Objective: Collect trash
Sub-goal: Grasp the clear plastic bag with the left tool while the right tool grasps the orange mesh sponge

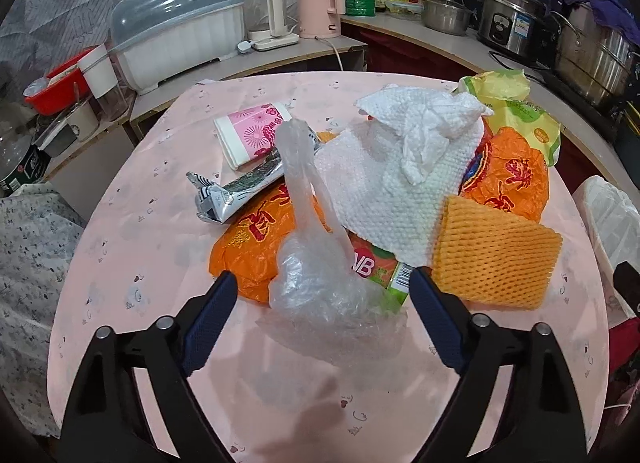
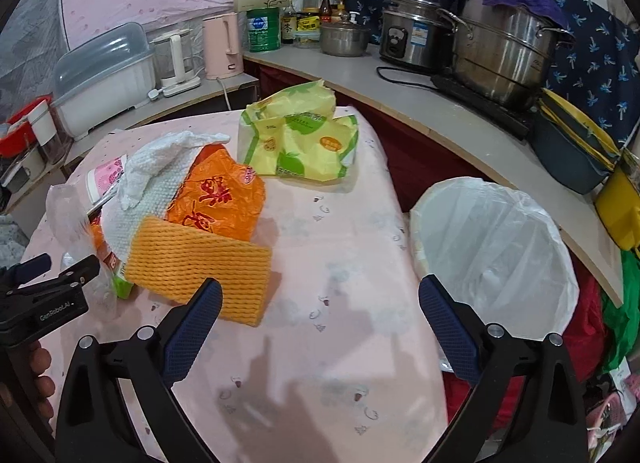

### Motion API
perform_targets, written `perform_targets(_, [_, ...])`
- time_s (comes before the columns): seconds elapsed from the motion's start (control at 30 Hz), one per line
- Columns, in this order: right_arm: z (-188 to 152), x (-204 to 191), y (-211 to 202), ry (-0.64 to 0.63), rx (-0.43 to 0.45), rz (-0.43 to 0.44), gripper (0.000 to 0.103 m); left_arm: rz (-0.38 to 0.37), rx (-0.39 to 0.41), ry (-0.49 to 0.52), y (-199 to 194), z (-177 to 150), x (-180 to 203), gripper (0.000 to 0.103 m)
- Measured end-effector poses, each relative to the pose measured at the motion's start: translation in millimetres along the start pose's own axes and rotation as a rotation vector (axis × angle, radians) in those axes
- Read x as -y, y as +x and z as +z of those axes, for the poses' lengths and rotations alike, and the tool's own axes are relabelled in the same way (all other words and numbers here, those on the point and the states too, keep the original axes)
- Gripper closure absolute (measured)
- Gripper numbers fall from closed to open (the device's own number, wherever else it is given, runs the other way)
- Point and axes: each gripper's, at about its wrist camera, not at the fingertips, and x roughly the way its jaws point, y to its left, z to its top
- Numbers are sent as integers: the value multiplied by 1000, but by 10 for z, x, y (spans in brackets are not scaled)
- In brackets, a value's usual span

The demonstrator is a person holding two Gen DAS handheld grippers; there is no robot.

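Left gripper [image 1: 322,289] jaws wide around one clear plastic bag [image 1: 320,283]. Right gripper [image 2: 320,299] wide, empty. Two orange bags [image 1: 506,179], one foam net [image 1: 496,255], one bin [image 2: 496,247].

I get even indoor light and soft shadows on the pink surface [image 2: 340,247]; both views are sharp centrally, with corners bent and black.

Crumpled wrappers [image 1: 502,179], paper towel [image 1: 400,179] and clear bag [image 1: 316,271] heaped on table.
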Motion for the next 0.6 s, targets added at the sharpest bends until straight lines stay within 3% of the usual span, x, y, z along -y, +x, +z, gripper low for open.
perform_targets(0.13, [41, -119, 258, 8, -40, 69, 20, -29, -37, -7, 130, 30, -45, 56])
perform_targets(0.23, [62, -159, 440, 31, -72, 119, 28, -40, -41, -2, 144, 27, -60, 69])
perform_targets(0.47, [45, -247, 723, 57, -126, 199, 36, -53, -31, 12, 108, 25, -59, 76])
perform_targets(0.53, [37, -268, 764, 61, -134, 215, 42, -60, -31, 10, 96, 23, -50, 76])
perform_targets(0.6, [33, -290, 796, 61, -141, 231, 54, -69, -32, 9, 83, 19, -48, 76])
